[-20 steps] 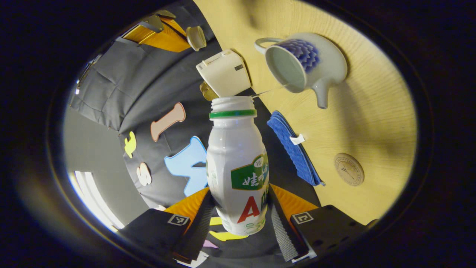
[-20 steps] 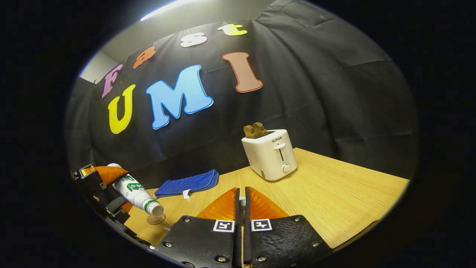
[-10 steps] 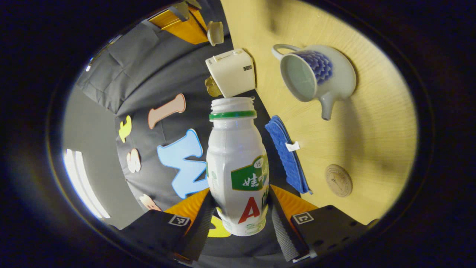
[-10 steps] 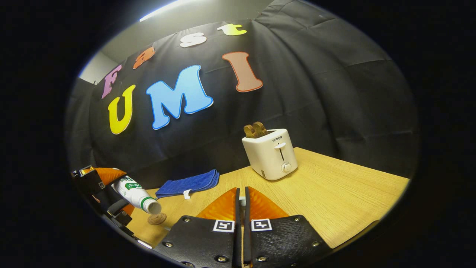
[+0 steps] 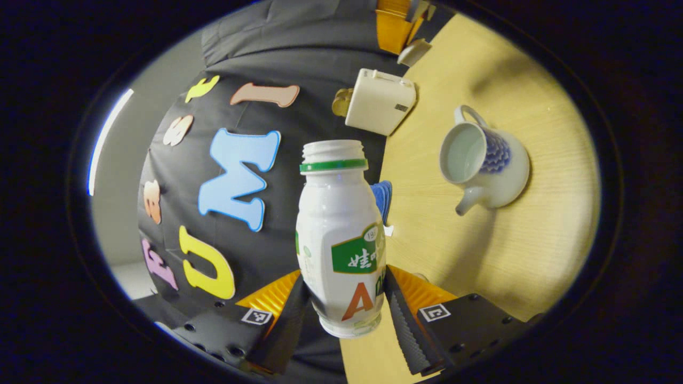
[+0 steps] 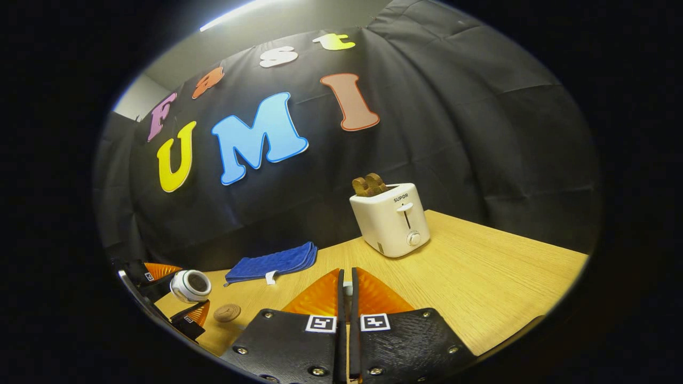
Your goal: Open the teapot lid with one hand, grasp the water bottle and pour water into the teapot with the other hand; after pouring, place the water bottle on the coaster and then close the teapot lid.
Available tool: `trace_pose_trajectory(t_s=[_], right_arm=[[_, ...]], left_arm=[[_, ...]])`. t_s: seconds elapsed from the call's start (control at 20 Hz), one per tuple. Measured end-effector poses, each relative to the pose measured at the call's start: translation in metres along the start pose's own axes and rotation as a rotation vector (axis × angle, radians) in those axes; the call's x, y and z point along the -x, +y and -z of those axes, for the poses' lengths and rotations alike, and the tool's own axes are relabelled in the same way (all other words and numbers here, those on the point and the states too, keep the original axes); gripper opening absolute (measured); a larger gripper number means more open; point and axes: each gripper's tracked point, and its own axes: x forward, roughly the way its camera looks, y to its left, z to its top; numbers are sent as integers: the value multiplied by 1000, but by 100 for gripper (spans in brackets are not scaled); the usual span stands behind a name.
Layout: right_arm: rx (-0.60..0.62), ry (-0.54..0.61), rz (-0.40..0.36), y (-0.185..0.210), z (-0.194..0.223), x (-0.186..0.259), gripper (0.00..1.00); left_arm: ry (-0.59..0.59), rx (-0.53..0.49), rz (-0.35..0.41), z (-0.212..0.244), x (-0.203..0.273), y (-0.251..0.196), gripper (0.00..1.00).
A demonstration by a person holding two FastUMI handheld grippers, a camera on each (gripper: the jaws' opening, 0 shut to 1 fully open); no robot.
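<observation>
We see the left claw (image 5: 341,314) squeezing the water bottle (image 5: 340,240) from both sides — its cap is off. The teapot (image 5: 484,162) sits open on the table (image 5: 533,256), apart from the bottle. The right claw (image 6: 346,290) is pinched almost closed on something small and pale between its fingers — we cannot tell what.

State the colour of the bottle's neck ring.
Green, on the water bottle; clearest in the left gripper view.
</observation>
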Motion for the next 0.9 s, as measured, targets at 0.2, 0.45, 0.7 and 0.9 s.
trace_pose_trajectory(t_s=[0.2,0.45,0.7,0.9], right_arm=[[14,13,-49,15,6,-1,2],[42,33,-145,44,16,-1,2],[130,56,-262,86,34,5,2],[205,84,-312,111,49,3,2]], left_arm=[[13,225,22,9,-4,-3,90],[29,479,52,24,2,-2,91],[29,712,65,33,7,8,85],[19,899,80,41,17,11,83]])
